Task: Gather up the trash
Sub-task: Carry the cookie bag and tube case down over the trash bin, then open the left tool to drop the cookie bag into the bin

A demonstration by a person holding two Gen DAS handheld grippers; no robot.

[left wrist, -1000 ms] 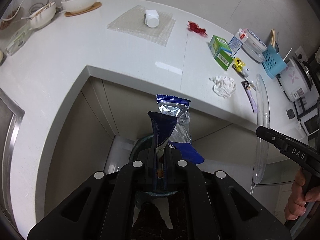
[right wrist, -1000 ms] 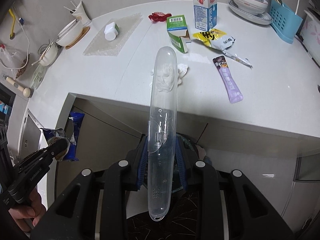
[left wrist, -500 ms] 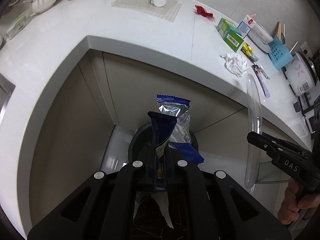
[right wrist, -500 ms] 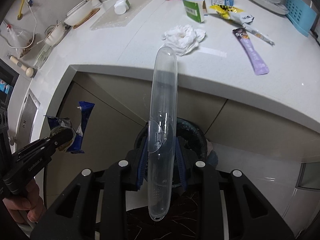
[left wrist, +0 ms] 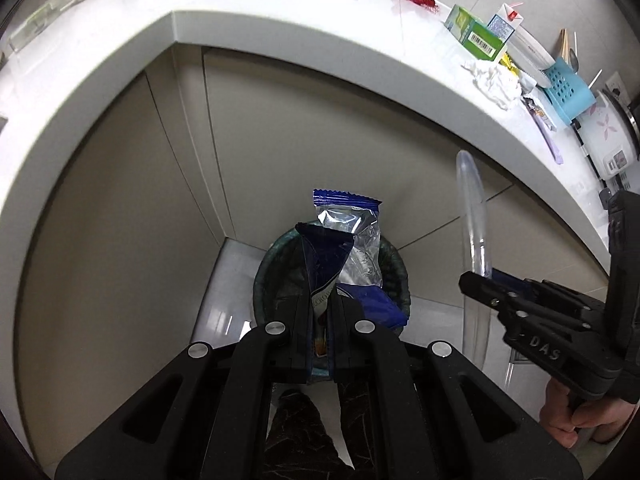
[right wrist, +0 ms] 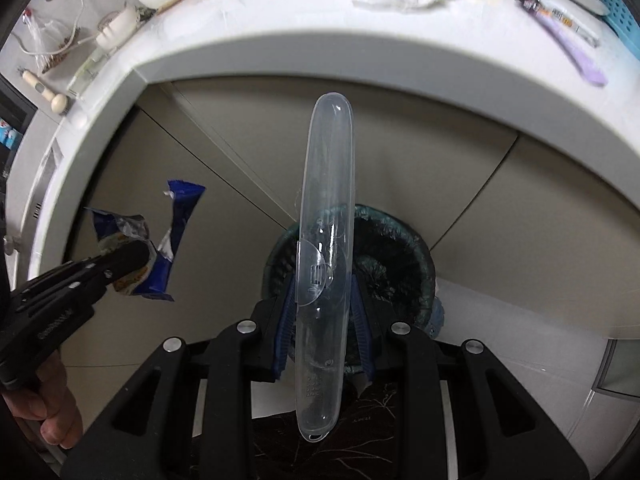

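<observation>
Fingers of the left gripper (left wrist: 320, 320) clench a torn blue-and-silver foil snack wrapper (left wrist: 344, 240), which hides most of the round dark-lined trash bin (left wrist: 264, 276) below; at the right edge, countertop litter is blurred. From the right wrist, the right gripper (right wrist: 322, 312) grasps a long clear plastic toothbrush case (right wrist: 326, 240) upright above that bin, its blue pads partly hidden behind the case.
</observation>
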